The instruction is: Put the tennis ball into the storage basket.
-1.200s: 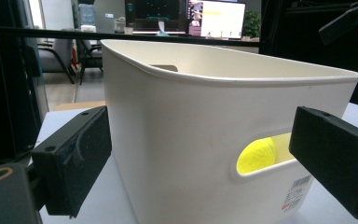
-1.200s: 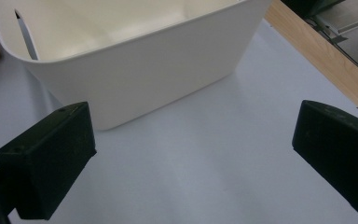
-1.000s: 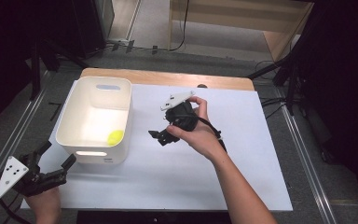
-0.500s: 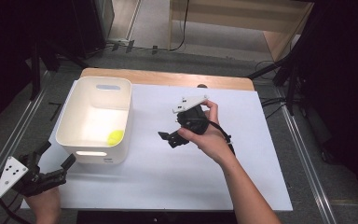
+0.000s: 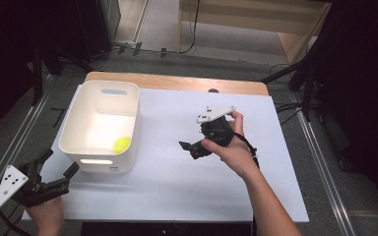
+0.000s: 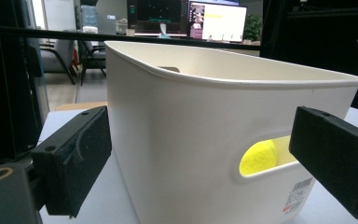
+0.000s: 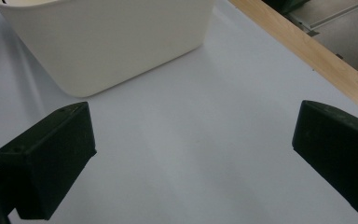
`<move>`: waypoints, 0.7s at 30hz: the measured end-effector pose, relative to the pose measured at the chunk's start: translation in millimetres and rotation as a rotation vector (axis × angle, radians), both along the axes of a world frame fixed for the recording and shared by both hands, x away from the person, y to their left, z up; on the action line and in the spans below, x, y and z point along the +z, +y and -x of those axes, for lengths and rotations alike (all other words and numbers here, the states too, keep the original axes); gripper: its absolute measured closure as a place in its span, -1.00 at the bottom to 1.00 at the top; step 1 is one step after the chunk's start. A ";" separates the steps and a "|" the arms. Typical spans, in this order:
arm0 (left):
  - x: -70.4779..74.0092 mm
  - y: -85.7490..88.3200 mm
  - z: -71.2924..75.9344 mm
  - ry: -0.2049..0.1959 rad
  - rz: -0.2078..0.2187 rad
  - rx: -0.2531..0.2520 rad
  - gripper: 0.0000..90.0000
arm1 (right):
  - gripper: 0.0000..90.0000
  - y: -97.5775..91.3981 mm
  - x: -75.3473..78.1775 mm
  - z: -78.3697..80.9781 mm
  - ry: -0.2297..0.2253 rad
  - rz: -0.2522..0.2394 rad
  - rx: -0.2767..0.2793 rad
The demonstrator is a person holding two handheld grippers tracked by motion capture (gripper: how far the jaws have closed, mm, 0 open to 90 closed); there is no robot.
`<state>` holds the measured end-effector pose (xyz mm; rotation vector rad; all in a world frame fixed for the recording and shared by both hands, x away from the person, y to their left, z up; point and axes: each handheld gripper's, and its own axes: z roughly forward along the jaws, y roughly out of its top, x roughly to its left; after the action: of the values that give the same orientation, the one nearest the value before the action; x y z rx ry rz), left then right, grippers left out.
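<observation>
A white plastic bin [image 5: 98, 166] stands on the left of the white table, with a yellow ball [image 5: 121, 144] lying inside near its front right corner. My left gripper [image 5: 59, 163] hovers off the table's front left corner, open, its jaws pointing at the bin's near wall. In the left gripper view the bin [image 6: 191, 116] sits between the spread jaws of that gripper [image 6: 205, 161], and the ball [image 6: 258, 157] shows through the handle slot. My right gripper [image 5: 191, 147] is held over the middle of the table, open and holding nothing, jaws pointing left toward the bin [image 7: 107, 42].
The white table top [image 5: 177, 191] has a wooden strip [image 5: 177, 82] along its far edge, which also runs across the right gripper view as a wooden strip [image 7: 307, 51]. Metal rails [image 5: 320, 162] flank the table. Cables lie on the floor beyond.
The right hand and its gripper have drifted right and slightly nearer, away from the bin. The left gripper, the bin and the ball have stayed put.
</observation>
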<state>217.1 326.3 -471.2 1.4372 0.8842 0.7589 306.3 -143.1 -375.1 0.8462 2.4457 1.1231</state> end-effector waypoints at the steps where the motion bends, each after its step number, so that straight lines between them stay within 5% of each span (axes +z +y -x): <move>1: 0.0 -0.1 -0.1 -0.001 0.000 0.000 -0.87 | -1.00 -1.9 -0.2 1.1 0.000 -0.003 -0.009; 21: -0.1 -0.3 0.0 0.000 -0.012 0.001 -0.87 | -1.00 -40.4 -11.2 15.4 -0.009 -0.020 -0.075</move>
<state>217.0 326.0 -471.3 1.4469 0.8819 0.7663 290.9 -183.4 -386.3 0.9285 2.3791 1.1233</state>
